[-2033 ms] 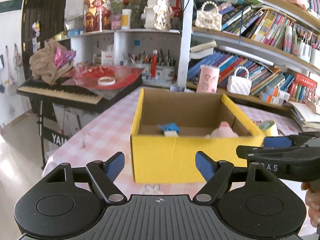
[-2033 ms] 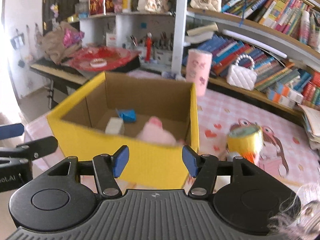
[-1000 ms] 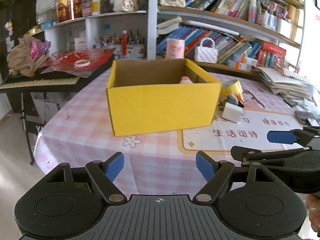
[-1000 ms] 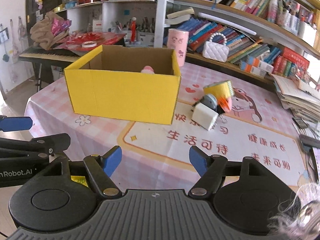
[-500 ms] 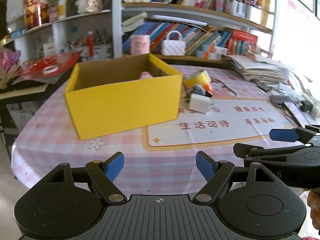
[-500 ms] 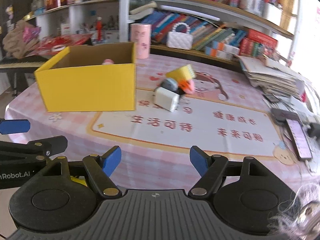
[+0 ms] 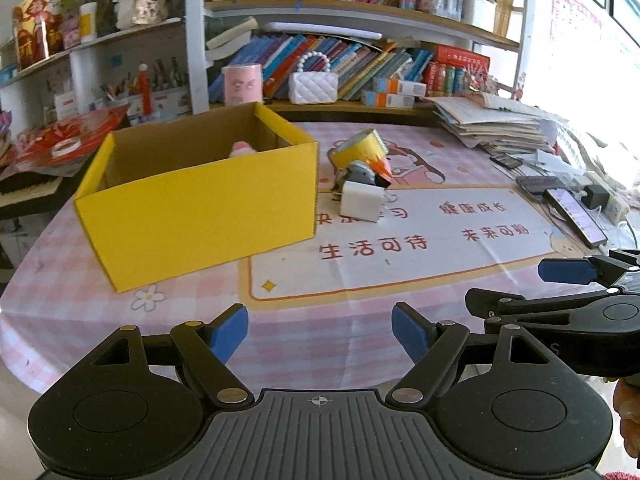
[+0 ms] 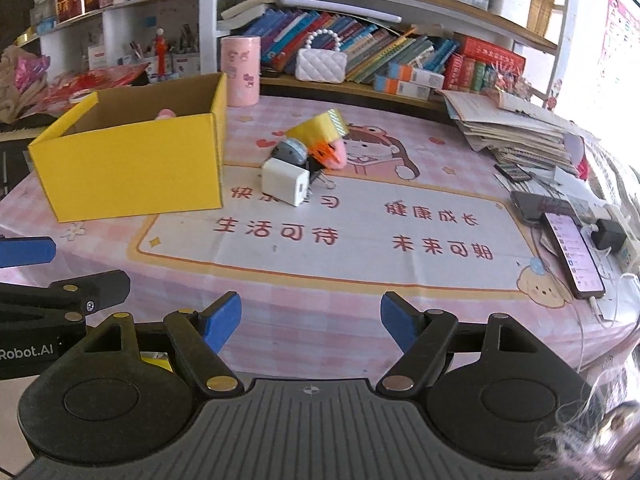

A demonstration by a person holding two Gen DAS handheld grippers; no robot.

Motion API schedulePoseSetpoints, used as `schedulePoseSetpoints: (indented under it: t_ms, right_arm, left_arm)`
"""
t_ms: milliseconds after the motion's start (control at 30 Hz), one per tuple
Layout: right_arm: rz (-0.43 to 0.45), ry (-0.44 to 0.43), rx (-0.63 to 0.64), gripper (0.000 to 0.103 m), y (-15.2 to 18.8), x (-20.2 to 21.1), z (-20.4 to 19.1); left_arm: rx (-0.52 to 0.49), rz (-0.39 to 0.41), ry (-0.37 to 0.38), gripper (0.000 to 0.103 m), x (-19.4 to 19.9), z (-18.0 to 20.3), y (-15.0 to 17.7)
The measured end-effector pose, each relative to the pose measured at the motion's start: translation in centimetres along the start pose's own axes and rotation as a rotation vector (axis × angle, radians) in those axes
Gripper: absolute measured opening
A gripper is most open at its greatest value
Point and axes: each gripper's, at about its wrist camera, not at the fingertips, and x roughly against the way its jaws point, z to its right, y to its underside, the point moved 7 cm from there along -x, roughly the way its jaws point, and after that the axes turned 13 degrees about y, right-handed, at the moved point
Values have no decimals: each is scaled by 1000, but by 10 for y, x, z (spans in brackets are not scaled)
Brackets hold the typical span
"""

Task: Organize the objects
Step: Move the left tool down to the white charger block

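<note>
A yellow cardboard box stands open on the pink checked table, with a pink toy inside. To its right lies a small heap: a white charger cube, a grey round thing, a yellow tape roll and an orange-pink clip. My left gripper is open and empty above the table's near edge. My right gripper is also open and empty, well short of the heap.
A phone with a cable and charger lies at the table's right edge beside a paper stack. A pink cup and white handbag stand by the bookshelves behind. A keyboard with red clutter is at the far left.
Both grippers have pulled back from the box and swung right. The box now sits farther off at the left, and the heap and the table's right side have come into view.
</note>
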Motion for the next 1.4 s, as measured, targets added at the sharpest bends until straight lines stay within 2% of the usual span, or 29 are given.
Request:
schedulePoseSetpoints:
  t_ms: [400, 833, 1200, 1400]
  right_arm:
    - [-42, 52, -59, 76, -1, -24, 39]
    - [-49, 45, -64, 77, -24, -58, 59]
    - [-29, 13, -31, 77, -56, -99, 78]
    - [-5, -23, -32, 77, -73, -120, 91]
  left_arm:
    - [-44, -32, 43, 81, -35, 25, -17]
    - [-47, -31, 37, 81, -70, 31, -43]
    - [-19, -13, -6, 77, -112, 37, -69]
    - [0, -17, -51, 67, -139, 38, -80]
